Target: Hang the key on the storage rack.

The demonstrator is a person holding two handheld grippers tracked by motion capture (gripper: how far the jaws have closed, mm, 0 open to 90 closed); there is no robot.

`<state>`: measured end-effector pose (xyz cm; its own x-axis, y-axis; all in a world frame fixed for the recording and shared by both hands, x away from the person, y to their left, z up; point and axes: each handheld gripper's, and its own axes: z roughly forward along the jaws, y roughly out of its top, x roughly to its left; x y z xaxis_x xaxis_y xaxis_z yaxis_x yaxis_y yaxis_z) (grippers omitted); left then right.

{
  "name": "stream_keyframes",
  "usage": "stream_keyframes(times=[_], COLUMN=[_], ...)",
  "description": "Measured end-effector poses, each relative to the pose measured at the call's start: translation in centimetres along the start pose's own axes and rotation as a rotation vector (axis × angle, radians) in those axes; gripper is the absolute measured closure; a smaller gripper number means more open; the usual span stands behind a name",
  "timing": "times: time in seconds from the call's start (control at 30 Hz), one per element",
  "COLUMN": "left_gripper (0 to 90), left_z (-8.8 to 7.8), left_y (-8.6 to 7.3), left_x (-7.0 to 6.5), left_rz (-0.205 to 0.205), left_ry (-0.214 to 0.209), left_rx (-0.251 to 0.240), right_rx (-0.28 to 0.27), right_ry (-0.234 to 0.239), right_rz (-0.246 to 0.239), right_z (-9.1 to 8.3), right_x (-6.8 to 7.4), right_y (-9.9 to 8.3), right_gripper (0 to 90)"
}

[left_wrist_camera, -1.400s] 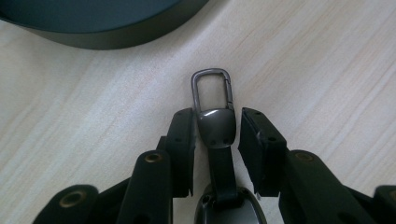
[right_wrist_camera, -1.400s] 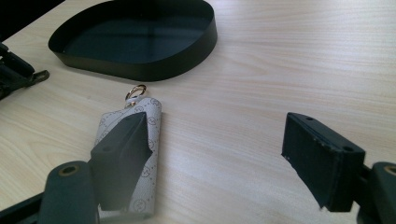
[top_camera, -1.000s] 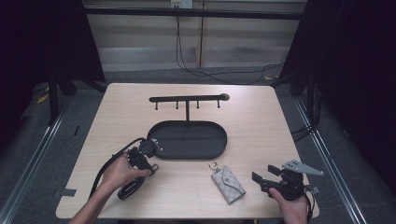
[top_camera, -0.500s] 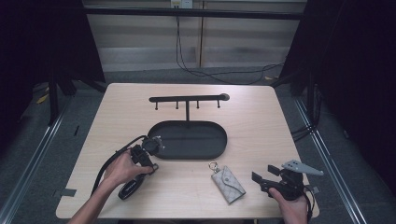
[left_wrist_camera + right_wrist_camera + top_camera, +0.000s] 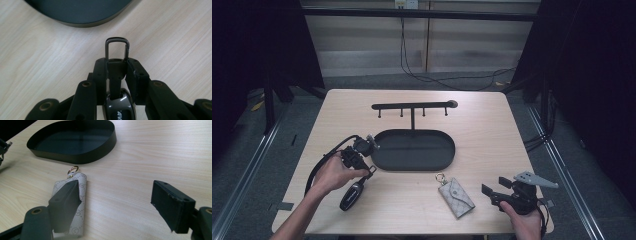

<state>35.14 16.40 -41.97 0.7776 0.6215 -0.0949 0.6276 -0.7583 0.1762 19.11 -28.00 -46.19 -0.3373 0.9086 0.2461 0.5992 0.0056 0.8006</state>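
A black car key point(image 5: 351, 195) with a metal loop lies on the wooden table, left of the tray's front end. My left gripper point(image 5: 365, 172) is shut on its neck. In the left gripper view the pads point(image 5: 101, 72) clamp the key's black neck point(image 5: 117, 71), the loop point(image 5: 117, 46) sticks out past the tips and the glossy fob point(image 5: 119, 110) sits below. A grey patterned key pouch point(image 5: 455, 191) with a gold ring lies flat at the front middle. My right gripper point(image 5: 492, 192) rests open to its right; the pouch point(image 5: 82, 187) lies beside its left jaw, apart from the gripper point(image 5: 117, 192).
A black oval tray point(image 5: 387, 165) sits mid-table with a black hook rack point(image 5: 412, 106) rising from its far side. The tray wall point(image 5: 82, 23) is just ahead of the left gripper. The tray point(image 5: 75, 158) lies beyond the pouch. A black cable point(image 5: 319, 165) loops left of the left hand.
My left hand and gripper have risen a little toward the tray, still closed on the key. The right gripper and the pouch have stayed put.
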Motion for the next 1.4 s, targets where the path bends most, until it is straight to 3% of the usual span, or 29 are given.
stream_keyframes(times=[0.17,0.47,0.57,0.83,1.13,1.4], left_gripper=[70.8,70.8,70.8,70.8,70.8,70.9], left_z=[-1.4,-3.2,-3.9,-5.3,-6.3,-7.8], left_y=[-0.2,-0.5,-0.4,0.0,0.2,0.6], left_x=[0.0,0.4,0.4,0.1,1.0,1.0], left_rz=[-0.002,0.0,-0.003,0.01,-0.028,-0.038], left_ry=[0.011,0.015,0.037,0.045,0.028,0.049], left_rx=[-0.034,-0.047,-0.059,-0.051,-0.049,-0.036], right_rx=[0.0,-0.001,0.0,-0.002,-0.001,0.0], right_ry=[-0.002,-0.004,-0.004,-0.006,-0.007,-0.007], right_rz=[0.001,0.002,0.003,0.006,0.006,0.007], right_z=[0.0,0.0,0.0,0.0,0.0,0.0], right_x=[0.0,0.0,0.0,-0.1,-0.1,-0.1], right_y=[0.0,0.0,0.0,0.0,0.0,0.0], right_gripper=[23.1,23.0,23.0,23.0,23.0,23.0])
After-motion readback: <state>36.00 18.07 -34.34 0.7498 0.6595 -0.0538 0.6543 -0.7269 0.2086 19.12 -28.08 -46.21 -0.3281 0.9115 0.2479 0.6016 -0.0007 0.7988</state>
